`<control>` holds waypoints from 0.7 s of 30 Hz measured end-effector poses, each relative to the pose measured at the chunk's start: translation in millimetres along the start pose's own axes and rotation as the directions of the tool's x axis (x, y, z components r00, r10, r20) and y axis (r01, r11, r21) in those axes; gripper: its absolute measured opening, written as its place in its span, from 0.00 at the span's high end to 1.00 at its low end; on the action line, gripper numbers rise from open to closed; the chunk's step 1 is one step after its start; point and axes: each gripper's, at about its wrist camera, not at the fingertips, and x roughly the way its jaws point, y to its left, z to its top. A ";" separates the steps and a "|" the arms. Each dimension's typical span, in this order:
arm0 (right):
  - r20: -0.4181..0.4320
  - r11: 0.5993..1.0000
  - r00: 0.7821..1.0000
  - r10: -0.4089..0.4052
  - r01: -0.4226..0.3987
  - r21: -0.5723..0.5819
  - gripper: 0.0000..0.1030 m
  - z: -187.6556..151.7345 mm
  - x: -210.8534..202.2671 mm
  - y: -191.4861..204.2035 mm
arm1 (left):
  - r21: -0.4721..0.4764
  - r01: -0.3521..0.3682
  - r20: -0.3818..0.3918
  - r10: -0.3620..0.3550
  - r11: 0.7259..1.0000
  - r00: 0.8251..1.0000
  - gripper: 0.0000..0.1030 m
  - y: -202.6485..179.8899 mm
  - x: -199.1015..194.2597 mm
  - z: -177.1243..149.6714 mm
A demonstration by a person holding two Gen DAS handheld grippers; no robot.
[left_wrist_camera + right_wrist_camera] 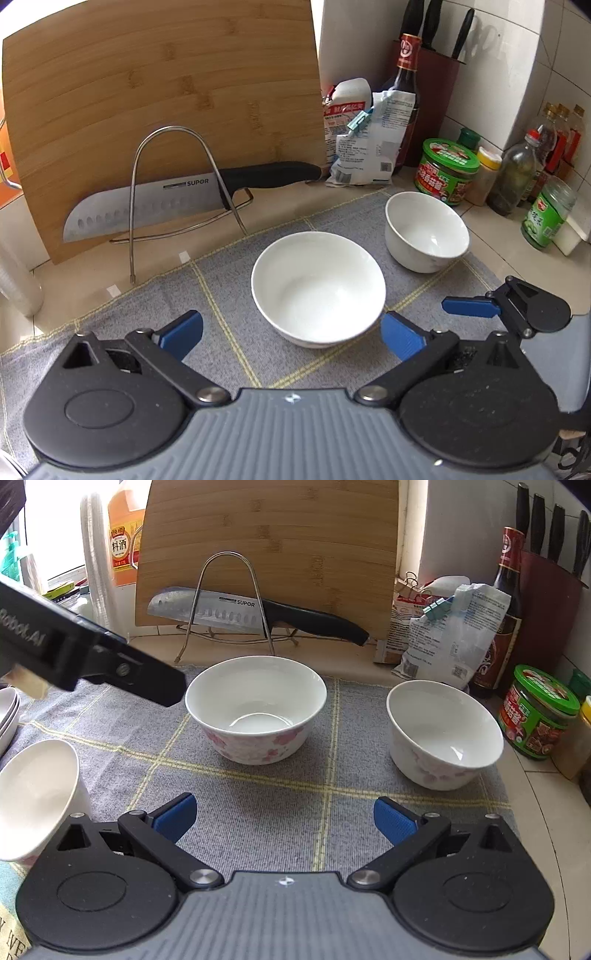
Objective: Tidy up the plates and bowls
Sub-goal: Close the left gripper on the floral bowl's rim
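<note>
Left hand-held gripper (291,334) spread wide, empty (near bowl (317,288)); right hand-held gripper (284,818) likewise.

Each hand-held gripper, the left (291,334) and the right (285,818), has a ribbed grey body, black round-ended link arms with silver pivot screws, and blue ridged pads (175,818). White lettering marks the black casing at upper left.

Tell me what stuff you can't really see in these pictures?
- Plates, right wrist view: cut off by the left edge, so their number is unclear.
- Third bowl, right wrist view: partly cut off at the left edge and behind the right gripper.
- Knife blade, left wrist view: crossed by the wire rack.
- Far bottles, left wrist view: labels too small to read.
</note>
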 end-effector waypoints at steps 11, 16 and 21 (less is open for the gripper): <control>0.009 0.998 0.998 0.062 -0.062 -0.026 0.00 10.2 27.9 -12.3 | -0.027 -0.006 -0.047 0.005 1.000 0.999 0.01 -1.7 48.1 22.2; 0.033 0.995 0.996 0.088 -0.086 -0.055 0.00 15.7 33.7 -10.7 | -0.031 0.009 -0.068 -0.011 0.999 0.998 0.01 -1.4 60.8 26.6; 0.052 0.991 0.995 0.086 -0.080 -0.105 0.02 18.2 38.9 -3.4 | -0.029 0.011 -0.080 -0.014 1.000 0.997 0.01 -1.4 69.8 29.7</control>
